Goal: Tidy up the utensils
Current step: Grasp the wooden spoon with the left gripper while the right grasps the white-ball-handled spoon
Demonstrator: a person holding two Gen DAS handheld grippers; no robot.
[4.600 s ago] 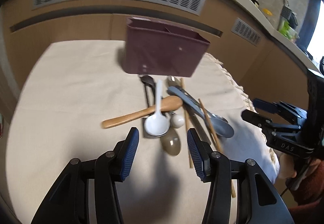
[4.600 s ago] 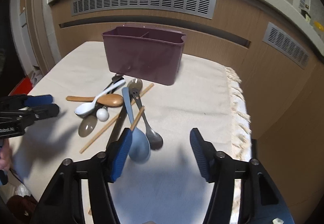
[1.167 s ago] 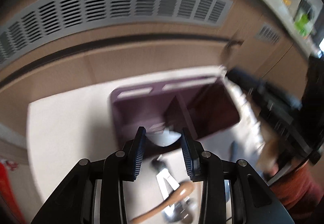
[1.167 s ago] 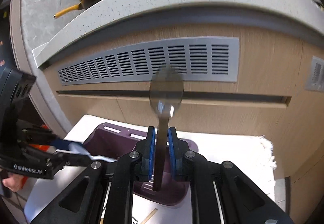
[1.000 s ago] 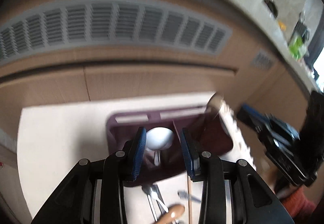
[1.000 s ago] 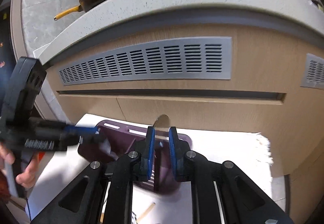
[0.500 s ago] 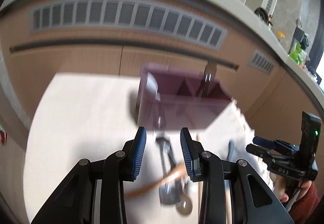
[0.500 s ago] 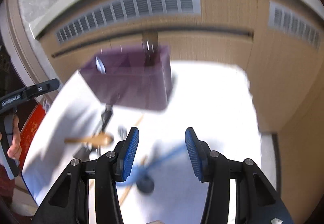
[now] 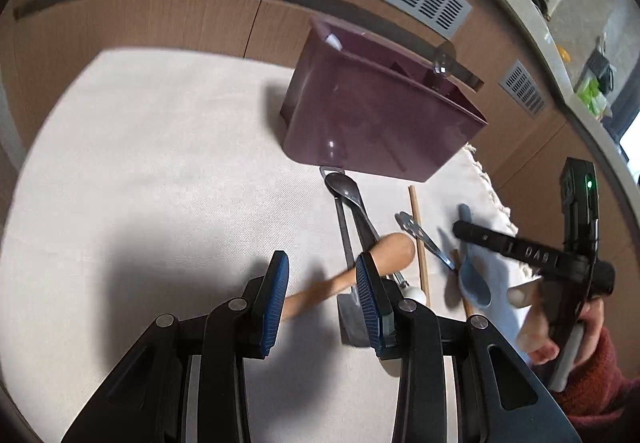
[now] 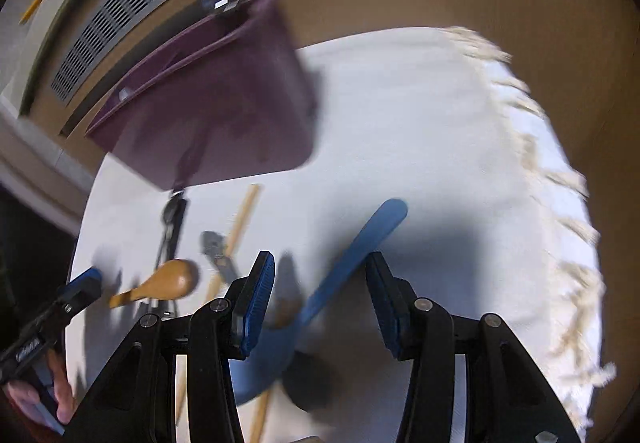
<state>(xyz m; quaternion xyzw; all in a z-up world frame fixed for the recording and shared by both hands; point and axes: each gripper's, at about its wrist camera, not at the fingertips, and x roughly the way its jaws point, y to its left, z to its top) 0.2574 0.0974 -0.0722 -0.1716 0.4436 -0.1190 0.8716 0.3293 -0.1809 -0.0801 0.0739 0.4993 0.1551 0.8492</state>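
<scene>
the long blue plastic spoon lies low in the middle of the frame. the right gripper is wide open and empty, one finger on each side of its handle. it looks light, stiff and slippery, so grab mid-handle. the left gripper is open over the brown wooden spoon.

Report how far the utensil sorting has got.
Done: one metal utensil and a white one stand in the purple caddy. In hand: nothing; left gripper and right gripper are open. Left on the cloth: wooden spoon, blue spoon, chopsticks, others.
</scene>
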